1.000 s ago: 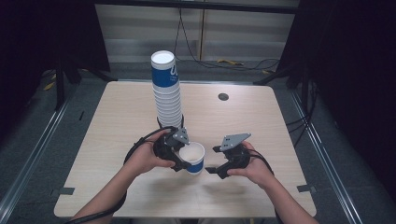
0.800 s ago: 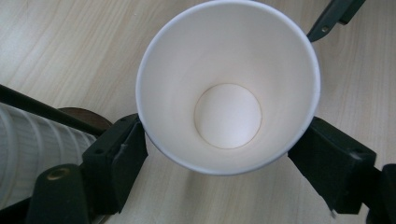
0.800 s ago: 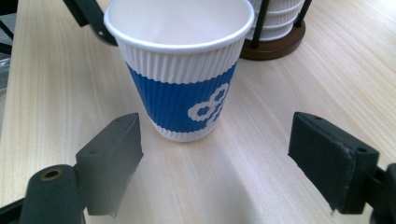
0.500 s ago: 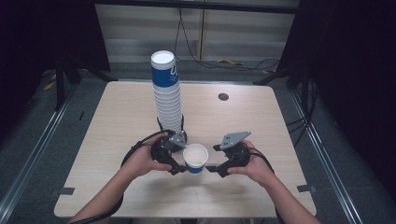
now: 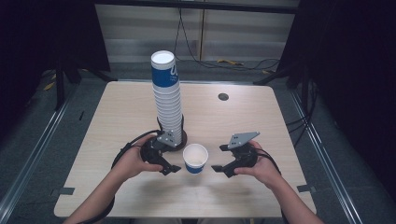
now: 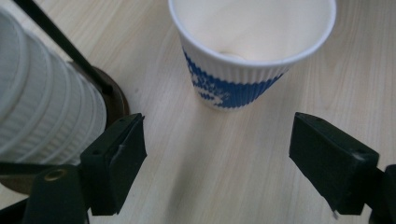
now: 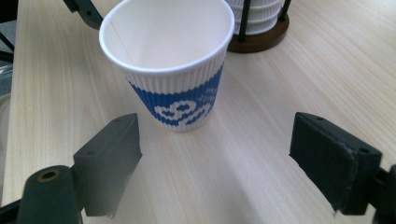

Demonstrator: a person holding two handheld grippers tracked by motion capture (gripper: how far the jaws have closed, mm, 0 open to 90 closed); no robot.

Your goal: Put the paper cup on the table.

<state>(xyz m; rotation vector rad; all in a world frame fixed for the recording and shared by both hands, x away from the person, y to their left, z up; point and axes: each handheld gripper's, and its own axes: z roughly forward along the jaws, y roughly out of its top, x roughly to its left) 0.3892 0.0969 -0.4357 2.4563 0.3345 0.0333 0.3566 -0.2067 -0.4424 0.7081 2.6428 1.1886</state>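
A white paper cup with a blue band (image 5: 195,158) stands upright and empty on the wooden table, between both grippers. My left gripper (image 5: 172,169) sits just left of it and my right gripper (image 5: 218,168) just right of it. In the left gripper view the cup (image 6: 247,60) stands beyond the left gripper (image 6: 224,158), with nothing between the jaws, which have just been opening. In the right gripper view the cup (image 7: 173,70) is likewise ahead of the right gripper (image 7: 219,158), whose jaws have also just been opening on nothing.
A tall stack of the same cups (image 5: 167,98) rises from a dark round holder (image 5: 181,139) right behind the left gripper, close by its left jaw (image 6: 42,112). A cable hole (image 5: 223,97) lies at the table's far side. Light wood (image 5: 280,121) surrounds the grippers.
The left gripper has let go of the cup and drawn back to the left. The cup now stands free on the table. The right gripper has stayed in place.
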